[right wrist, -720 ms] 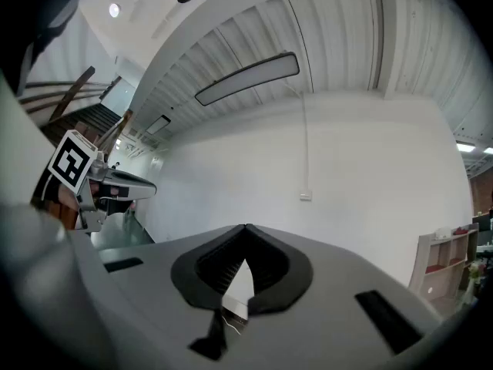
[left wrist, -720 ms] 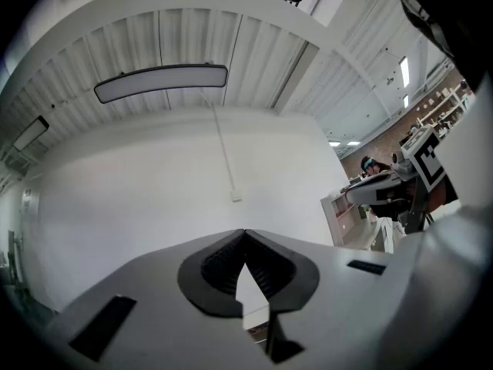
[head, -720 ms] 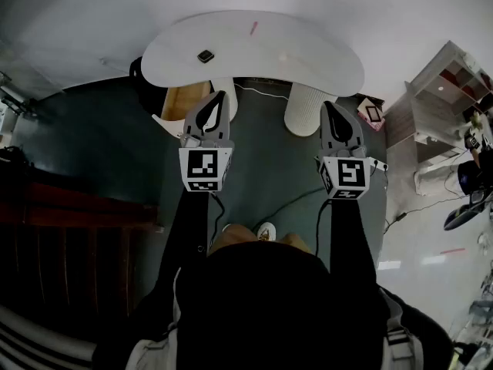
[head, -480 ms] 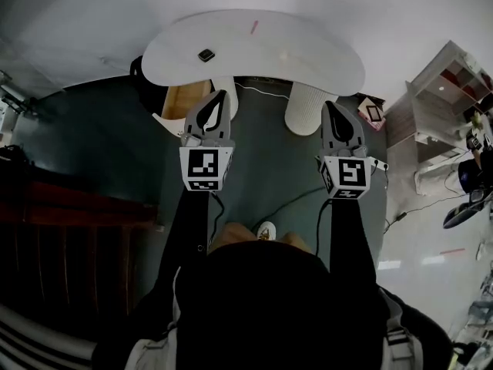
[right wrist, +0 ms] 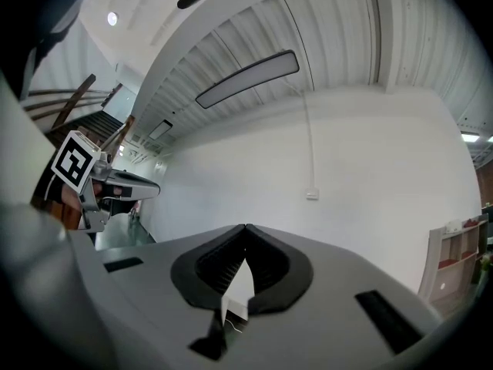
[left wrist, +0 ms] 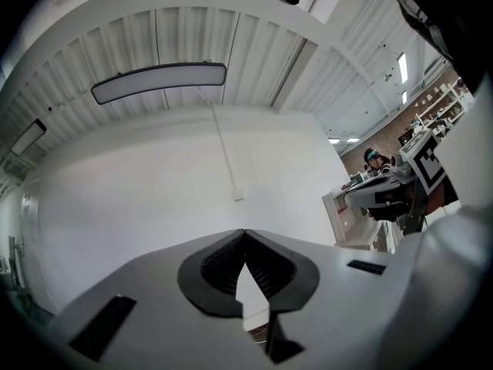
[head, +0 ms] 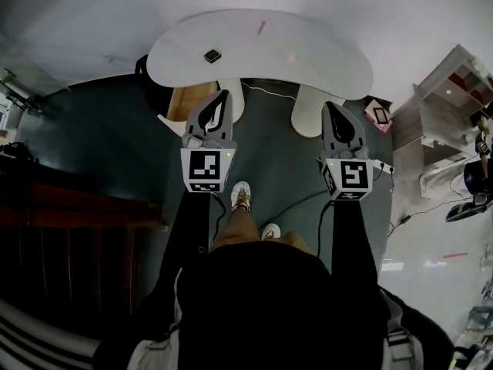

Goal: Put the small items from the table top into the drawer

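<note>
Spotted one drawer (head: 187,101) pulled out below the counter's (head: 323,48) near edge, left end. Tan inside; contents not readable, part hidden behind left claw (head: 223,95).

Counted on the white counter:
- one dark item (head: 212,55), left half, midway between far and near edges
- one pale item (head: 291,56), right of middle, well apart from the dark one
- one pink mark (head: 262,27) by the far edge

Counted below: two white legs (head: 312,110).

Found left claw (left wrist: 245,234) pressed together, pinching nothing. Same for right claw (right wrist: 245,228) (head: 330,105). Held both level, short of the near edge, touching nothing.
</note>
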`<move>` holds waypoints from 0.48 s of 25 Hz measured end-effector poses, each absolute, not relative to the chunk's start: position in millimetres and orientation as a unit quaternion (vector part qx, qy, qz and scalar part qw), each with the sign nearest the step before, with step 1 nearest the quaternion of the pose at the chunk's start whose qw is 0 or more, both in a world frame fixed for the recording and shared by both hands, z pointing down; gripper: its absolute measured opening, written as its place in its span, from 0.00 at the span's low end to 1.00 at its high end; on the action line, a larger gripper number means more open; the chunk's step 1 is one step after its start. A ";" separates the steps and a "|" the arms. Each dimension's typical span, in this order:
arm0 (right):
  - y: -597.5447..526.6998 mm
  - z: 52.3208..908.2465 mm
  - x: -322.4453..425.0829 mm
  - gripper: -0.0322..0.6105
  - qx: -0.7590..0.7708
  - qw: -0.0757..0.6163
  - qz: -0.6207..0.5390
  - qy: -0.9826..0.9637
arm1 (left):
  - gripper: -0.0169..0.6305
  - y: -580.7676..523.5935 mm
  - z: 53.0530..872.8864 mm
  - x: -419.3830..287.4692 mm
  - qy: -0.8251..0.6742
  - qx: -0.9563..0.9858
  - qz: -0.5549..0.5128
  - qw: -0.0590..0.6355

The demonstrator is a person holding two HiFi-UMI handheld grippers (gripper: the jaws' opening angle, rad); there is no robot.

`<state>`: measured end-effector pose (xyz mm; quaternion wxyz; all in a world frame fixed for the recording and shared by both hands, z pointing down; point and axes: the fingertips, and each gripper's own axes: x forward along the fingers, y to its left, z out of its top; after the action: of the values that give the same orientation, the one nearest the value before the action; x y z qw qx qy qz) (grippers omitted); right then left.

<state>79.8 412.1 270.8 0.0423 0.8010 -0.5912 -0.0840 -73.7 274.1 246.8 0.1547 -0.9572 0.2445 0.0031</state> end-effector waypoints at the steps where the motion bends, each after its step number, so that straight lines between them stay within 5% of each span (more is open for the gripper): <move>1: 406.7 272.3 80.4 0.09 0.800 0.043 -0.084 -0.592 | 0.05 268.9 247.2 -73.6 0.245 -0.957 0.004 0.155; 12: 298.5 269.0 126.3 0.09 0.795 0.041 -0.091 -0.599 | 0.05 164.9 244.1 -30.5 0.249 -0.955 0.014 0.159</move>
<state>126.3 298.5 269.0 0.0409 0.7947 -0.5987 -0.0910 -30.5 164.9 244.1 0.1587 -0.9553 0.2490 0.0137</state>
